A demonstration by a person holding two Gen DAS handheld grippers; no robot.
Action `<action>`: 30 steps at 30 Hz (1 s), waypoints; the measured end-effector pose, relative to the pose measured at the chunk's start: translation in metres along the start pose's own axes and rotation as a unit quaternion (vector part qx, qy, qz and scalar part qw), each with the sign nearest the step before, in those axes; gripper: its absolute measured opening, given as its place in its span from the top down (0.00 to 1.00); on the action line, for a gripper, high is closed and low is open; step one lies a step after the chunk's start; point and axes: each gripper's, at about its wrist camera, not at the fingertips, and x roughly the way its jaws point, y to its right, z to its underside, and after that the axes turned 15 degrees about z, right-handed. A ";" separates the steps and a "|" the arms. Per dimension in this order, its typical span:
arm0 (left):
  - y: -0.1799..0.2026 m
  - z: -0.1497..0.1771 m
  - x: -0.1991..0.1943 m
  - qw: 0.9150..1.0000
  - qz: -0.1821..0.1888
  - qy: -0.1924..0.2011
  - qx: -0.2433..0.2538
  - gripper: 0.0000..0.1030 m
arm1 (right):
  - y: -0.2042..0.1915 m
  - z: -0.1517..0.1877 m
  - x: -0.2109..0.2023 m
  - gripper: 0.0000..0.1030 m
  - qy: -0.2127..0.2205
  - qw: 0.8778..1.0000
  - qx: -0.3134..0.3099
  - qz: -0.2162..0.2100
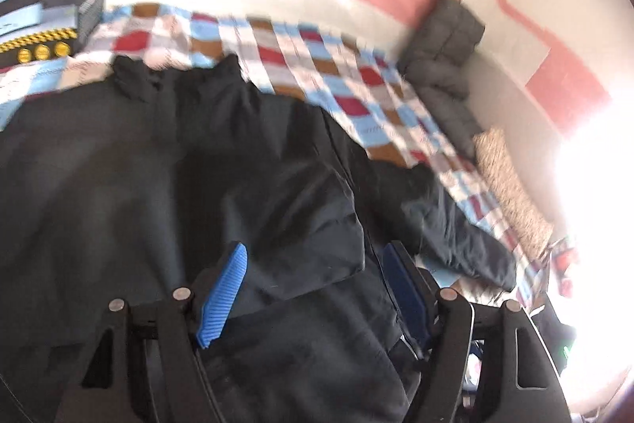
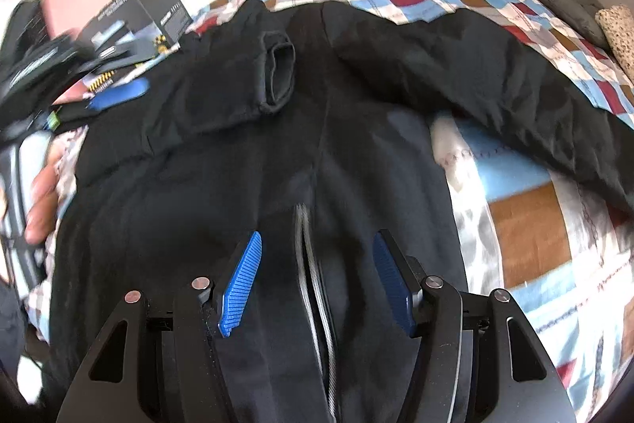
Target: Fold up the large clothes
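I am looking at the black jacket (image 2: 245, 153), which is lying spread on the checked bedspread (image 2: 527, 224), its front up and its collar toward the far wall. One sleeve (image 2: 253, 74) is already lying folded in across the chest with the cuff opening showing, while the other sleeve (image 2: 515, 86) is stretching out over the bedspread, so I judge the fold is only begun. I am holding the right gripper (image 2: 317, 280) just above the lower front, its jaws standing wide and empty on either side of the zip (image 2: 313, 272), probably to take that hem edge next. The left gripper (image 1: 313, 284) is hovering over the dark padded cloth too, jaws apart with nothing pinched; I cannot tell whether its pads are brushing the fabric. In the right view a hand (image 2: 43, 193) is showing at the jacket's side. Boxes (image 2: 154, 10) are sitting beyond the collar, and a grey cushion (image 1: 443, 46) is resting against the wall.
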 end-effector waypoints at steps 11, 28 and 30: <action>-0.143 -0.002 -0.115 0.965 -0.245 0.072 -0.063 0.53 | -0.038 -0.094 0.064 0.42 -0.010 0.996 0.040 -0.085; -0.173 0.010 -0.107 0.972 -0.204 0.084 -0.087 0.68 | -0.041 -0.119 0.079 0.89 -0.002 1.000 0.006 -0.015; -0.166 0.016 -0.123 0.965 -0.225 0.105 -0.078 0.68 | -0.038 -0.121 0.062 0.89 0.032 0.999 0.003 -0.003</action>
